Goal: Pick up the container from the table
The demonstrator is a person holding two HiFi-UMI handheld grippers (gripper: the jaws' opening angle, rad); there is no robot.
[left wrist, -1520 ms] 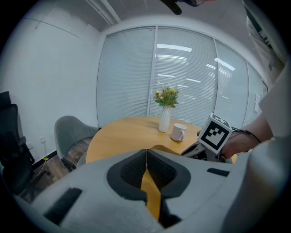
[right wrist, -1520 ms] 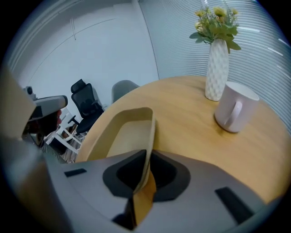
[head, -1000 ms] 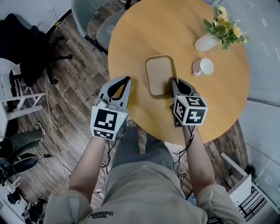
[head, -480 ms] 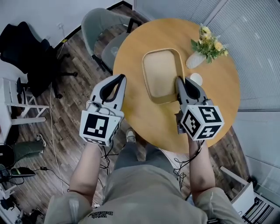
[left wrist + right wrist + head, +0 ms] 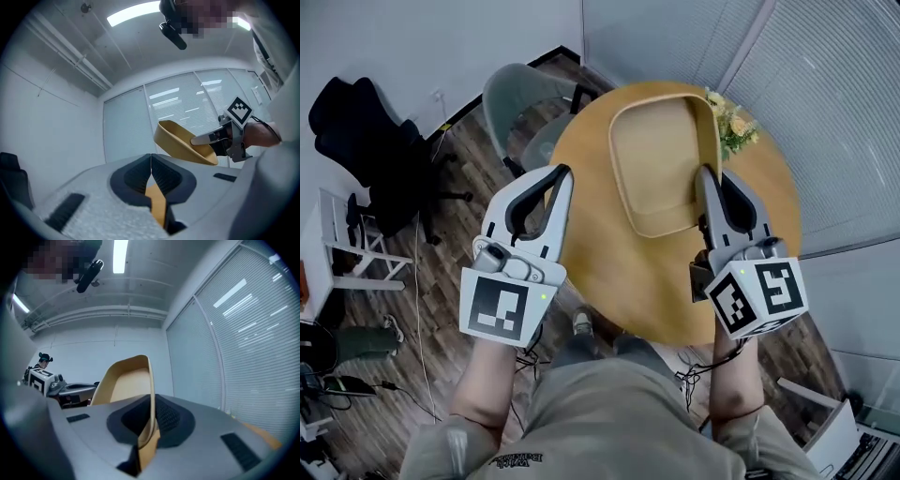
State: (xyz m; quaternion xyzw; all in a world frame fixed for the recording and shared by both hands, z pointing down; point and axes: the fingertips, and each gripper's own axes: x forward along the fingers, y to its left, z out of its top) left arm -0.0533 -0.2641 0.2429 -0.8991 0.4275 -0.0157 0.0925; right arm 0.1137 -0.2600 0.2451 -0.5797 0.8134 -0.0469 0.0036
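Note:
The container (image 5: 661,159) is a shallow tan tray with rounded corners, held in the air above the round wooden table (image 5: 609,272). My right gripper (image 5: 710,178) is shut on its right rim, and the thin wall runs straight between the jaws in the right gripper view, where the container (image 5: 124,380) tilts up from my right gripper (image 5: 151,399). My left gripper (image 5: 562,173) hangs to the container's left, apart from it, jaws shut with nothing in them. The left gripper view shows the container (image 5: 180,140) off to the right, beyond my left gripper (image 5: 151,157).
A vase of yellow flowers (image 5: 733,122) peeks out behind the container's far right corner. A grey chair (image 5: 520,98) stands at the table's far left side and a black office chair (image 5: 366,141) further left. Glass walls with blinds run along the right.
The right gripper has lifted the container off the table and towards the head camera. Both grippers rose. The white cup is now hidden behind them.

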